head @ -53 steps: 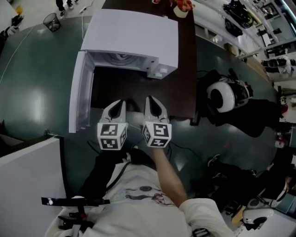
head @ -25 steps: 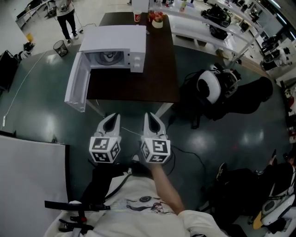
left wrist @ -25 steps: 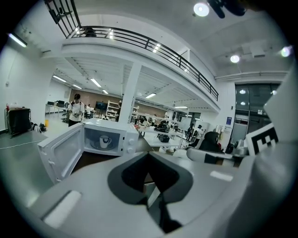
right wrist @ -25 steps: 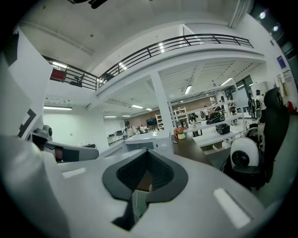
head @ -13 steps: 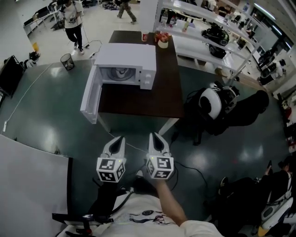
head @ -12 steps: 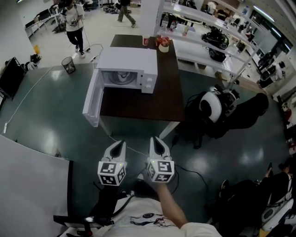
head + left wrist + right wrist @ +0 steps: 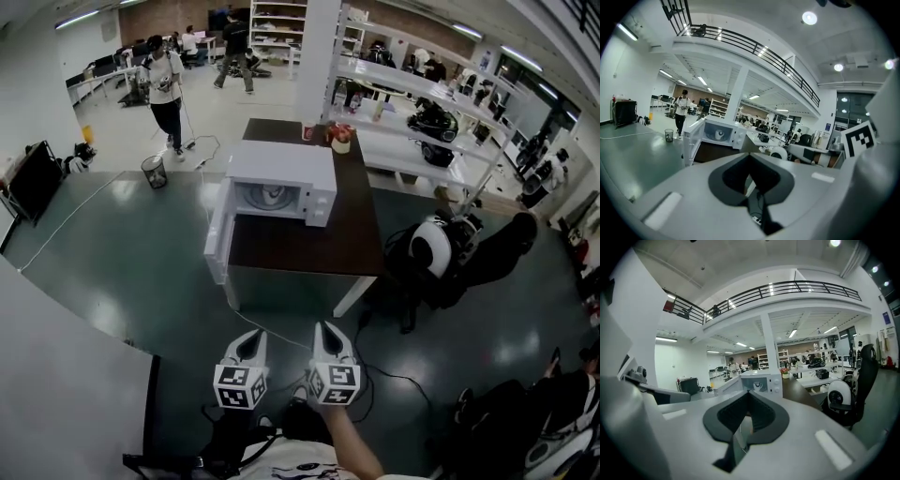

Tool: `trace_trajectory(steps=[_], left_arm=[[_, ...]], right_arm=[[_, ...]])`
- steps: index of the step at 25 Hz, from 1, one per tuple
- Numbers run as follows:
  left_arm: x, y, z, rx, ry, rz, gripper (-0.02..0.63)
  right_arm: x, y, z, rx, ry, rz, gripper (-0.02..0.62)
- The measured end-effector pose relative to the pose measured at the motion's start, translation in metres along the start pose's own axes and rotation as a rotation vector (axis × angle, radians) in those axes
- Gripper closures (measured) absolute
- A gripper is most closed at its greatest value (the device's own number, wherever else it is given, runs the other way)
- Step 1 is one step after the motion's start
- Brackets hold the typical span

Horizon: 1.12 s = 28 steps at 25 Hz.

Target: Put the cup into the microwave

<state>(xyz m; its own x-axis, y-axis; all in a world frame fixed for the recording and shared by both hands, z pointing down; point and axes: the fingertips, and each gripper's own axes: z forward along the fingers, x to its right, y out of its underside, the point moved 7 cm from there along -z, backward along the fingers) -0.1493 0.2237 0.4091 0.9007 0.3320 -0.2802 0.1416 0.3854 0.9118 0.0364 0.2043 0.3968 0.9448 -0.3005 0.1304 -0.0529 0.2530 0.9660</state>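
The white microwave [image 7: 281, 180] stands on the dark brown table [image 7: 323, 246], its door [image 7: 217, 236] swung open to the left. A white cup [image 7: 273, 196] sits inside it, and also shows as the cup [image 7: 719, 133] and the cup [image 7: 757, 386] in the two gripper views. My left gripper [image 7: 249, 345] and right gripper [image 7: 328, 339] hang side by side over the floor, well short of the table. Both are shut and empty, the left gripper [image 7: 749, 153] and right gripper [image 7: 749, 392] pointing toward the microwave.
A red cup [image 7: 308, 131] and a bowl [image 7: 340, 143] stand at the table's far end. A chair with a white round object [image 7: 434, 249] sits right of the table. A waste bin [image 7: 154, 171], a standing person [image 7: 167, 86], shelving [image 7: 403, 84] and a white partition [image 7: 66, 375] surround the floor.
Both grippers have drawn back from the table over the floor, staying shut. The microwave now looks smaller and farther away, and more of the room is in view.
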Motion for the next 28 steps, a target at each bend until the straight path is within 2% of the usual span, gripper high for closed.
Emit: trace_trajectory(steps=[5,16,21,28], left_arm=[[0.007,0.0,-0.008,0.021,-0.008,0.026,0.607],[0.032,-0.047,0.003,0.167,-0.03,0.107,0.607],[0.041,-0.057,0.013,0.186,-0.024,0.126,0.607],[0.051,-0.048,0.021,0.164,-0.01,0.144,0.607]], right_arm=[[-0.002,-0.005,-0.015,0.032,-0.016,-0.018,0.595],[0.021,-0.049,-0.025,0.166,-0.045,-0.05,0.595],[0.03,-0.062,-0.027,0.192,-0.024,-0.054,0.595],[0.036,-0.059,-0.032,0.197,-0.027,-0.055,0.597]])
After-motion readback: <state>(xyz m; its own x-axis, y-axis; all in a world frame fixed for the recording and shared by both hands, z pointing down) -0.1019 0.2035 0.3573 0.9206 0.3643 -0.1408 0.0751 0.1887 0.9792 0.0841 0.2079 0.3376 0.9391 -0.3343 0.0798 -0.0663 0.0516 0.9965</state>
